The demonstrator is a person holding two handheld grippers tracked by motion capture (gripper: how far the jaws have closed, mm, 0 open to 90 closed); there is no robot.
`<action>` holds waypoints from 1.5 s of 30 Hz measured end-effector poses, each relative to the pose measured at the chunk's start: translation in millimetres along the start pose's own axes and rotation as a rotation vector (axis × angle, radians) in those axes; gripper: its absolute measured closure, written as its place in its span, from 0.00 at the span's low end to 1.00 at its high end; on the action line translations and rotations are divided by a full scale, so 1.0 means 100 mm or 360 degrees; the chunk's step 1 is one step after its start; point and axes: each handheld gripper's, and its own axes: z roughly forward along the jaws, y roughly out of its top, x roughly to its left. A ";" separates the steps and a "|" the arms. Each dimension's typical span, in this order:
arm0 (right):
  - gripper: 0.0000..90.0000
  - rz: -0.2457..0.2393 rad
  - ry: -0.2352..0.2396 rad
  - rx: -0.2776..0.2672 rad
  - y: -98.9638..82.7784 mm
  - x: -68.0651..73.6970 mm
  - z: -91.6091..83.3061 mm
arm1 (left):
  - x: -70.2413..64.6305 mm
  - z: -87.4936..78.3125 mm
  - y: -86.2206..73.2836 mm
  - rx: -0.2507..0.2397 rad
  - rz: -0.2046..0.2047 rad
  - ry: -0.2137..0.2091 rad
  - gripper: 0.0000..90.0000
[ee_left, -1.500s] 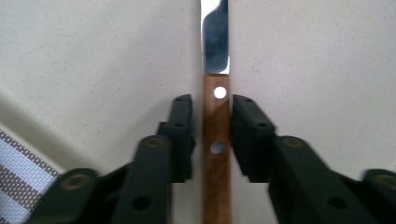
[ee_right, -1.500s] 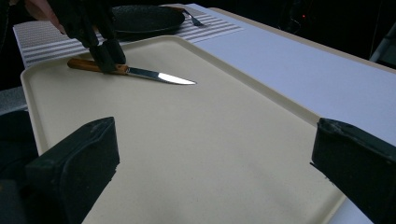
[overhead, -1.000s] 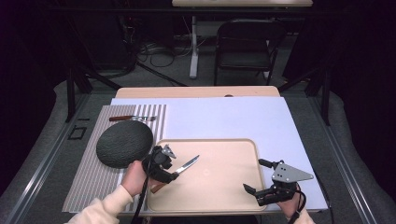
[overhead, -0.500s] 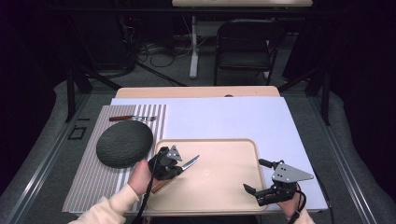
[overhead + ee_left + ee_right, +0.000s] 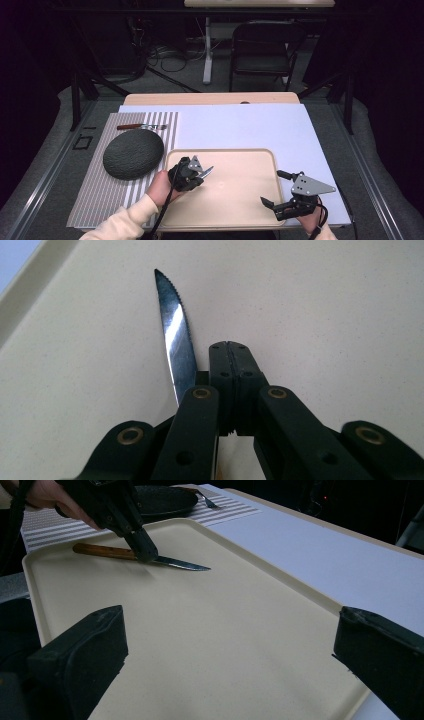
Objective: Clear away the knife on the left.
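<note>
A knife (image 5: 150,559) with a wooden handle and a serrated blade (image 5: 175,330) lies flat on the beige tray (image 5: 270,156), near its left end. My left gripper (image 5: 196,173) points down at the spot where handle meets blade. Its jaws have just been closing and now stand shut. In the left gripper view the pads (image 5: 228,347) meet with nothing between them, and the blade runs out from under the left jaw. My right gripper (image 5: 272,188) hovers open over the tray's near right corner, with nothing between its jaws (image 5: 235,655).
A dark round plate (image 5: 133,154) sits on a striped mat (image 5: 97,197) left of the tray. A fork (image 5: 142,126) lies beyond the plate. A white board (image 5: 250,125) covers the table behind the tray. A chair (image 5: 262,55) stands past the far edge.
The left gripper has closed and sunk onto the knife, moving slightly toward the tray's left end. The knife now lies flatter on the tray. The right gripper has stayed put.
</note>
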 end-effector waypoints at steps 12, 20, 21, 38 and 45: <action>0.00 0.0001 -0.0001 -0.0001 0.00 0.00 0.00 | 0.05 0.09 0.01 0.0035 -0.0011 0.0085 1.00; 0.00 0.0003 0.0000 0.0001 0.00 0.00 0.00 | 0.12 0.07 -0.04 0.0034 -0.0069 0.0150 1.00; 0.00 0.0003 0.0001 0.0000 0.00 0.00 0.00 | 0.14 0.07 -0.05 0.0036 -0.0077 0.0150 1.00; 0.00 0.0004 0.0000 -0.0001 0.00 0.00 0.00 | 0.25 -0.02 -0.26 0.0008 -0.0234 0.0244 1.00; 0.00 0.0006 -0.0001 0.0001 0.00 0.00 0.00 | 0.29 -0.08 -0.36 -0.0009 -0.0288 0.0276 1.00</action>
